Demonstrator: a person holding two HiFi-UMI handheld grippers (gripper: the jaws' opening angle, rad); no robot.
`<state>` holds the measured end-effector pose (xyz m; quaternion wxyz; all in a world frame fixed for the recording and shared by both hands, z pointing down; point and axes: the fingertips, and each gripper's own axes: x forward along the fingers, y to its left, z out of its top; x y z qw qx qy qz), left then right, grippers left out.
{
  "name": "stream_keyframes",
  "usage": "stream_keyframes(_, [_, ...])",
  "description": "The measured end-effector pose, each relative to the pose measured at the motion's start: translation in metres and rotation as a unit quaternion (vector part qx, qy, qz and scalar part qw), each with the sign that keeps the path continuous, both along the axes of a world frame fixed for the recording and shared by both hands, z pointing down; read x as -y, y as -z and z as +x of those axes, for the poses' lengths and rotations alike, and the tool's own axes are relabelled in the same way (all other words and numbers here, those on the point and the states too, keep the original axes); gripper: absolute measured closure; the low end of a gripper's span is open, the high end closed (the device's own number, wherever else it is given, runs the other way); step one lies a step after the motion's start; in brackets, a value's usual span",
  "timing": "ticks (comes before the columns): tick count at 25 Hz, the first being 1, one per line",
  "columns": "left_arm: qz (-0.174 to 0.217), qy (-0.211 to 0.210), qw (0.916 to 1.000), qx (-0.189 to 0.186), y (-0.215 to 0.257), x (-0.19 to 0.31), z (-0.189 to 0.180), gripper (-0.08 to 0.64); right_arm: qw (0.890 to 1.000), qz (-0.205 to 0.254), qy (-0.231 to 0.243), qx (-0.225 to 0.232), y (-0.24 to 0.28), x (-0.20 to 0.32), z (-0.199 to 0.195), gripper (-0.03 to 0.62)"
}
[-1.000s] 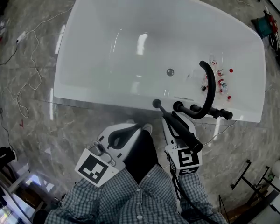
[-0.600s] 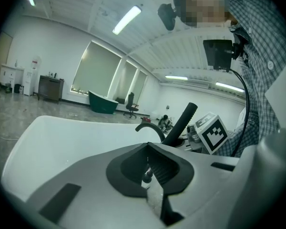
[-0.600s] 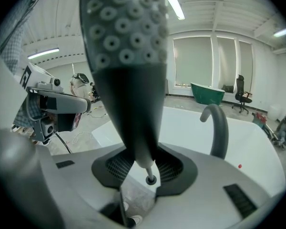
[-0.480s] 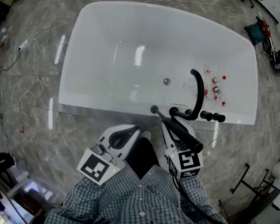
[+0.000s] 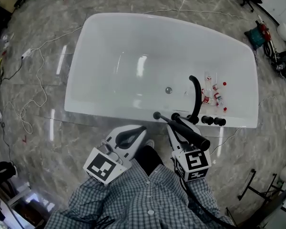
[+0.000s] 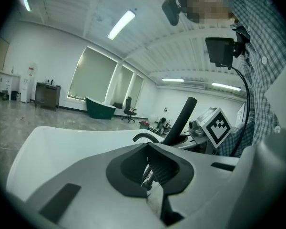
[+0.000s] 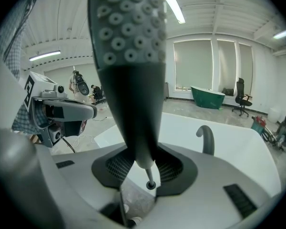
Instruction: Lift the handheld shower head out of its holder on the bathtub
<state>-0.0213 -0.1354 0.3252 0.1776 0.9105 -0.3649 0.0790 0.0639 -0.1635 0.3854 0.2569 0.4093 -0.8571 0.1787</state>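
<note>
Grey marble floor surrounds a white bathtub, seen from above. Out of its holder, the black shower head sits clamped in the right gripper, whose two jaws press against its narrow lower part from either side. Its long axis runs along the gripper. The broad end with the rubber nozzles lies back toward the person's checked shirt, and the thin end points forward at the near edge of the tub. That thin end tapers to a short rod with a small knob, which sits over the rim just beside the base of the black curved faucet. In the right gripper view the nozzle face fills the top of the picture.

The left gripper hangs near the rim to the left, aimed toward the knob but apart from it. Its jaws leave a narrow gap with nothing between them. Small red-capped bottles lie in the tub behind the faucet, and a drain is to the left of them. A white cable trails on the floor.
</note>
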Motion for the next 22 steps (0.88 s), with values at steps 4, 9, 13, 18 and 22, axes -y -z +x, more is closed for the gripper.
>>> stream_keyframes(4, [0.005,0.008,0.9999,-0.006,0.015,0.005,-0.003,0.554,1.000,0.005,-0.002,0.000,0.013,-0.001,0.000,0.462])
stream_keyframes(9, [0.012,0.003,0.9999,-0.005,0.031,0.004,-0.005,0.554,1.000,0.007,-0.013,0.010,0.034,-0.005,0.001,0.462])
stream_keyframes(13, [0.033,0.007,0.9994,0.001,0.050,0.010,-0.005,0.554,0.999,0.024,-0.017,0.014,0.051,-0.002,0.004,0.462])
stream_keyframes(18, [0.053,0.004,0.9986,0.006,0.067,0.013,-0.005,0.554,0.999,0.039,-0.021,0.020,0.074,-0.002,0.004,0.462])
stream_keyframes(22, [0.075,-0.003,0.9972,0.005,0.079,0.012,-0.001,0.554,0.998,0.051,-0.020,0.016,0.086,-0.005,0.006,0.462])
